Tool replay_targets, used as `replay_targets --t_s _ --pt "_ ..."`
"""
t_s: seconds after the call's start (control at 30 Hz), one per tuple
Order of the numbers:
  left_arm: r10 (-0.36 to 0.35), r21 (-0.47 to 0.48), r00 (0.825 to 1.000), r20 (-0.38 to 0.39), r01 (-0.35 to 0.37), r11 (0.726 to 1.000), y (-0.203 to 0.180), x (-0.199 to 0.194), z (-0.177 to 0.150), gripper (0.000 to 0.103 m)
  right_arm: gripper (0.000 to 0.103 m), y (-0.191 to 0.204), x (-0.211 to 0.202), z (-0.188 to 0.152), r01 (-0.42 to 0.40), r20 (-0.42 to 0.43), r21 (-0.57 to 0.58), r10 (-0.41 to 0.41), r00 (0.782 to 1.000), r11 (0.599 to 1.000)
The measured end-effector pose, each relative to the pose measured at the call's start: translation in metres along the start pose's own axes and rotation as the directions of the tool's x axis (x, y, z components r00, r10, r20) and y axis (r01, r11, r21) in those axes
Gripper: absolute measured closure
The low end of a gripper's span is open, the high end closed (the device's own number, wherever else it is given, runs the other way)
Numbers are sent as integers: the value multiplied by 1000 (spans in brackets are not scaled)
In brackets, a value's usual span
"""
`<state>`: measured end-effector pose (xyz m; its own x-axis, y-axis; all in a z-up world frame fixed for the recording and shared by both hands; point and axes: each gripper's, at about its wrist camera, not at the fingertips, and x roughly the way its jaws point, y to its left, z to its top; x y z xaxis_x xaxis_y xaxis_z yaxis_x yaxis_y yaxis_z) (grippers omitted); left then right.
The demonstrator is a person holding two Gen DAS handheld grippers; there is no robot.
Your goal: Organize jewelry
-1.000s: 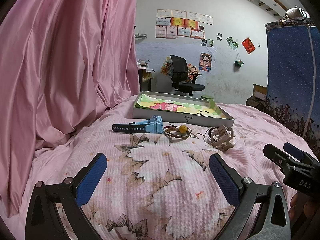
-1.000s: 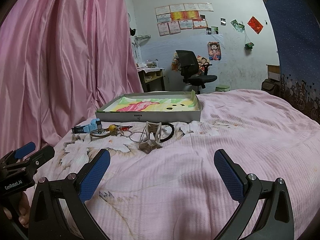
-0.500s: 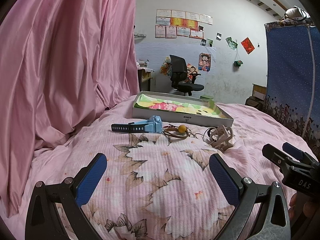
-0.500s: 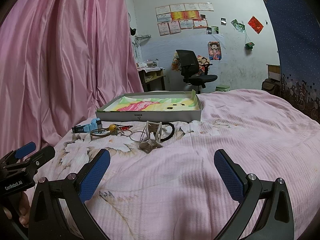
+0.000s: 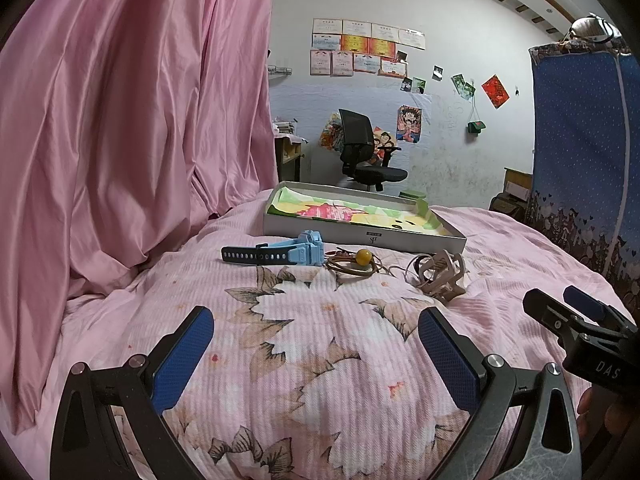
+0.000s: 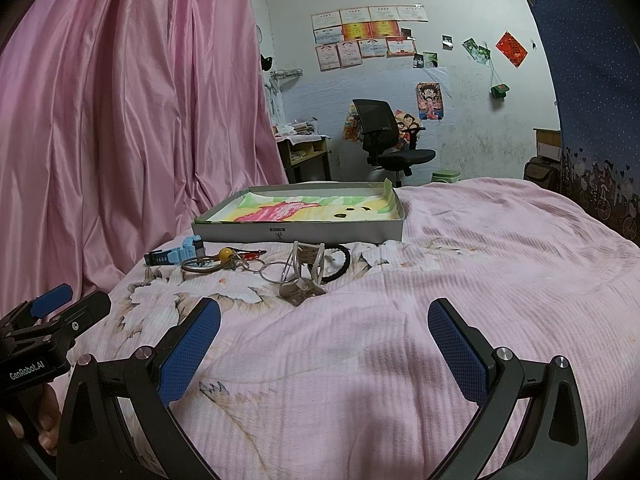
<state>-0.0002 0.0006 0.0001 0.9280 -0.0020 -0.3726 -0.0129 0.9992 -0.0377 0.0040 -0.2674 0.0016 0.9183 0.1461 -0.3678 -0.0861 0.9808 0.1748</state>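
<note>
progress: nothing sitting in tray [image 5: 362, 236] yet | watch [image 5: 280, 254], beaded cord [image 5: 354, 264], hair claw [image 5: 442, 276] lying at 12 o'clock before it | left gripper [image 5: 316, 354], right gripper [image 6: 324, 344] hovering, fingers spread, empty | all pieces remaining

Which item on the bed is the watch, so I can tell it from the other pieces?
Find the shallow grey box with the colourful lining on the pink floral bedspread. A row of small items lies in front of its near wall; the watch is at the left end, nearest the pink curtain. It alone is light blue plastic with a dark perforated strap, beside the cord loop with a yellow bead.
</note>
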Motion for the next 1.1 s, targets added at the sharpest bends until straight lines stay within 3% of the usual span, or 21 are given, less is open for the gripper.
replay_targets --t_s 0.7,0.93,1.1 --pt "12 -21 1000 -19 -13 1000 -9 6 7 0 1 -9 6 5 5 4 52 -5 1000 999" --pt "-40 -64 996 -76 36 997 -2 36 25 0 1 -15 27 32 1 -25 21 0 1000 1000" --pt "-88 -94 987 -133 76 993 7 62 34 0 1 -18 53 47 -60 -88 8 60 994 998"
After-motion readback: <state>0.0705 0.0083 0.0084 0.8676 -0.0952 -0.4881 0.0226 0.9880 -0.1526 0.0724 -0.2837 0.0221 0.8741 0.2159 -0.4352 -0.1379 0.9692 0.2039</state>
